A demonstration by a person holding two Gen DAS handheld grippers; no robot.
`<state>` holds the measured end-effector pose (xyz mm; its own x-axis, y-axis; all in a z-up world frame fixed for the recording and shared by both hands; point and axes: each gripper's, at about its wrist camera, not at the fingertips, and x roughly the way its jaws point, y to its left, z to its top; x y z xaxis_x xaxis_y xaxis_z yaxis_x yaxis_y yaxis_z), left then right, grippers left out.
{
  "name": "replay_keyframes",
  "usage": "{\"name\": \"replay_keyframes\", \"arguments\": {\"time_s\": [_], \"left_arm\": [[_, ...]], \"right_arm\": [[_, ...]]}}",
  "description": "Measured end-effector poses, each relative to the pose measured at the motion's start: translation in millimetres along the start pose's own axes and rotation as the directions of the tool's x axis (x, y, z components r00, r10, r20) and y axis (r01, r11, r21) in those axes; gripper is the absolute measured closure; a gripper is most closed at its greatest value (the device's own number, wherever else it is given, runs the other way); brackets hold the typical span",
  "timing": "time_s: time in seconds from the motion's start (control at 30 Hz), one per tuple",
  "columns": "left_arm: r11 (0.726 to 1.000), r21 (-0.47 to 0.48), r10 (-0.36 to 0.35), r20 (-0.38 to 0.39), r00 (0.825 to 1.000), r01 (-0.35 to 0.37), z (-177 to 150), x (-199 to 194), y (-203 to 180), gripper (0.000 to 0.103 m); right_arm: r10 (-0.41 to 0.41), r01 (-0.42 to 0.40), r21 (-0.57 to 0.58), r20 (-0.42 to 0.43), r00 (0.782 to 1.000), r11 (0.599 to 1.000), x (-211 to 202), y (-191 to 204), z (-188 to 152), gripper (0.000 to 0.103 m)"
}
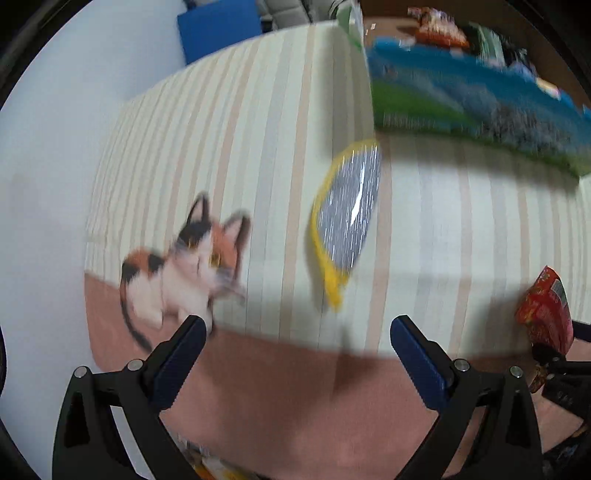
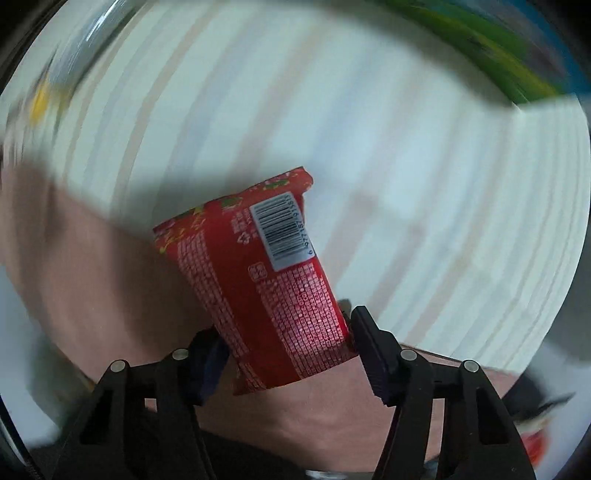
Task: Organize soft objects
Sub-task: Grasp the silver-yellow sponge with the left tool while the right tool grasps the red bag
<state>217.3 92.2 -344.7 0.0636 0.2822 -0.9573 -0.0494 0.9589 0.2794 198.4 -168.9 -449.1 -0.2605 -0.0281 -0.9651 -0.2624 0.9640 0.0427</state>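
Note:
My right gripper (image 2: pixel 286 332) is shut on the lower end of a red snack packet (image 2: pixel 258 266) that has a white barcode label. It hangs above the striped cloth (image 2: pixel 369 129). The same packet (image 1: pixel 546 306) shows at the right edge of the left wrist view. My left gripper (image 1: pixel 298 325) stands open with nothing between its blue-padded fingers. Just beyond them lies a silver pouch with a yellow rim (image 1: pixel 347 218). To its left is a blurred calico cat figure (image 1: pixel 184 266), close to my left fingertip; I cannot tell whether it is a toy or a print.
A blue and green box (image 1: pixel 461 99) with packets inside stands at the far right of the cloth. A pink band (image 1: pixel 277 387) runs along the near edge. White surface (image 1: pixel 55 147) lies to the left, with a blue object (image 1: pixel 218 29) beyond.

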Motion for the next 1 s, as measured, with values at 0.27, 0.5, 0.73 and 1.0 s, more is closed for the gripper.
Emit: {"name": "replay_keyframes", "arguments": {"time_s": [0.27, 0.5, 0.73, 1.0], "left_arm": [[0.994, 0.097, -0.041, -0.004, 0.999, 0.041, 67, 28, -11, 0.002], [0.986, 0.122, -0.105, -0.101, 0.989, 0.117, 97, 62, -26, 0.009], [0.983, 0.135, -0.104, -0.124, 0.987, 0.121, 106, 73, -38, 0.034], [0.985, 0.124, -0.106, -0.136, 0.985, 0.123, 110, 78, -40, 0.058]], "right_arm": [[0.114, -0.120, 0.236, 0.038, 0.993, 0.964, -6, -53, 16, 0.041], [0.127, -0.132, 0.265, 0.035, 0.991, 0.955, -13, -66, 23, 0.041], [0.132, -0.133, 0.262, 0.022, 0.991, 0.956, -8, -45, 32, 0.042], [0.132, -0.131, 0.249, 0.012, 0.991, 0.960, -4, -35, 38, 0.045]]}}
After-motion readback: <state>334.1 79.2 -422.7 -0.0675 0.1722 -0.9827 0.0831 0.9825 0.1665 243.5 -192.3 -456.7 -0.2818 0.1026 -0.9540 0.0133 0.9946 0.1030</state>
